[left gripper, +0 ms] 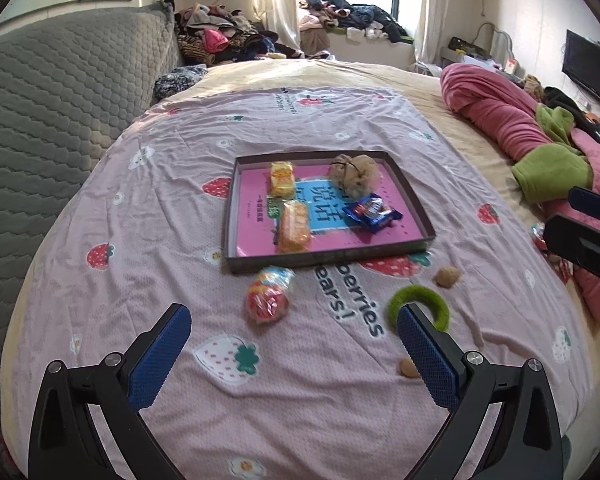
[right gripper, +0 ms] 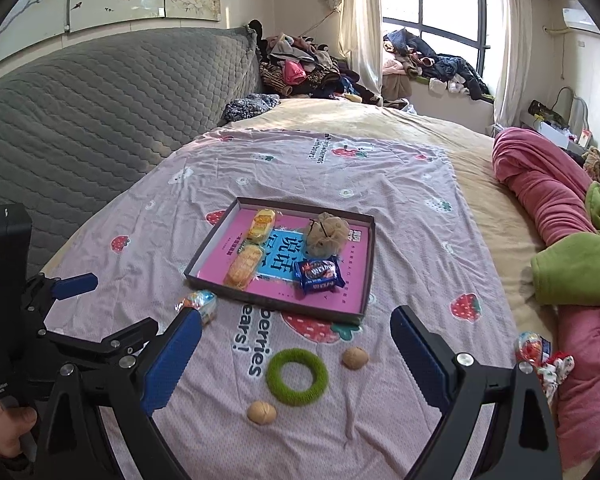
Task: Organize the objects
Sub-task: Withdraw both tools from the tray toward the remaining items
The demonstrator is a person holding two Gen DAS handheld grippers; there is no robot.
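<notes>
A shallow box tray (left gripper: 414, 200) (right gripper: 370, 256) with a pink bottom lies on the bed sheet. It holds two yellow cake packets (left gripper: 282, 178) (right gripper: 244, 266), a beige mesh pouch (left gripper: 354, 174) (right gripper: 326, 234) and a blue biscuit packet (left gripper: 372, 212) (right gripper: 318, 276). In front of it lie a wrapped candy bag (left gripper: 268, 294) (right gripper: 198, 304), a green ring (left gripper: 418, 304) (right gripper: 298, 376) and two walnuts (left gripper: 446, 276) (right gripper: 262, 412). My left gripper (left gripper: 294, 348) is open and empty above the sheet near the candy bag. My right gripper (right gripper: 296, 344) is open and empty above the ring.
A second candy bag and a patterned scrunchie (right gripper: 540, 354) lie at the right by a pink and green blanket (right gripper: 556, 240). A grey quilted headboard (left gripper: 40, 120) stands at the left. Clothes piles (right gripper: 300, 68) lie beyond the bed.
</notes>
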